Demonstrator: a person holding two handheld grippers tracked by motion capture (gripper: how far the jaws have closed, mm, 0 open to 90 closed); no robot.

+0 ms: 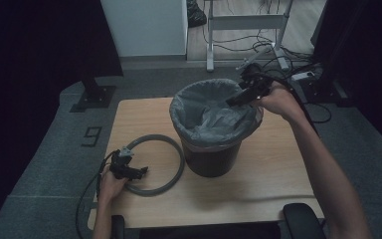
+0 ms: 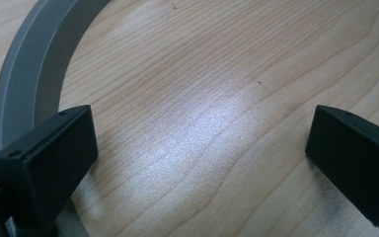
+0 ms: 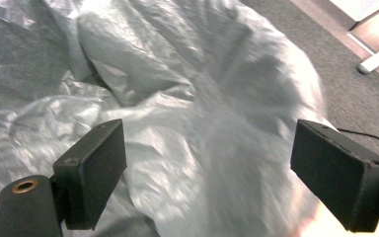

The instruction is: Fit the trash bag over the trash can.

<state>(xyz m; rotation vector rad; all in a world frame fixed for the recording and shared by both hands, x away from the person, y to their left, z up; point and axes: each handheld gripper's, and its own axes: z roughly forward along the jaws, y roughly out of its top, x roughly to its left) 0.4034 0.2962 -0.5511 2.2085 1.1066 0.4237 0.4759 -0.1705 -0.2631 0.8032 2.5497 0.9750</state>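
A dark bin (image 1: pixel 211 154) lined with a grey plastic bag (image 1: pixel 209 117) stands in the middle of the wooden table (image 1: pixel 268 164). My right gripper (image 1: pixel 234 101) hovers over the bin's right rim, open, and its jaws frame the crumpled bag (image 3: pixel 177 113) with nothing between them. A grey ring (image 1: pixel 171 154) lies flat on the table left of the bin. My left gripper (image 1: pixel 142 172) rests at the ring's near left part, open. The ring (image 2: pixel 24 84) curves past its left jaw, with bare wood between the jaws.
The table sits on grey carpet (image 1: pixel 45 149). A white desk frame (image 1: pixel 246 22) and loose cables (image 1: pixel 278 50) lie on the floor beyond the table. A black chair arm pad (image 1: pixel 303 219) shows at the near right edge.
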